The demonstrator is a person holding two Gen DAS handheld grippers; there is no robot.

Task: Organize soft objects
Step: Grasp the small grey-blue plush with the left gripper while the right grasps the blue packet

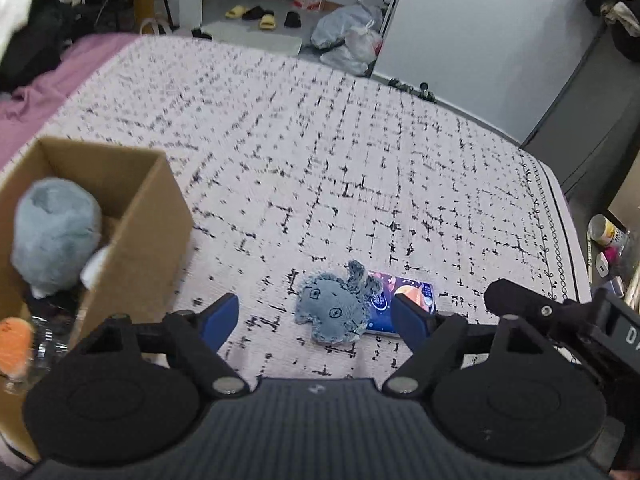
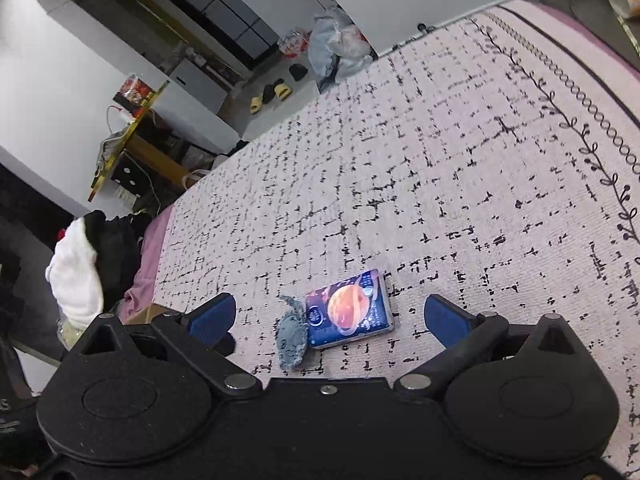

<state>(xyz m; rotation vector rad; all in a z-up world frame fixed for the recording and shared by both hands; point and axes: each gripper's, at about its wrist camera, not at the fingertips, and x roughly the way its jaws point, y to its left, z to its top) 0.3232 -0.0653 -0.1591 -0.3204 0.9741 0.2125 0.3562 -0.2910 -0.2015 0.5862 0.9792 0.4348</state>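
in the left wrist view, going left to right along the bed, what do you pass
cardboard box holding a fluffy blue plush → denim fish toy → planet-print card box → right gripper entering from the right edge

Denim toy [image 2: 292, 338] touching planet-printed packet [image 2: 349, 309] on patterned bedspread [image 2: 440, 160]

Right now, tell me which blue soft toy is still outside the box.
The flat denim toy, lying on the bedspread against the planet-print pack. The fluffy pale-blue plush sits in the cardboard box.

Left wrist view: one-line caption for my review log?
Open left gripper above denim plush overlapping a planet-print pack; cardboard box at left.
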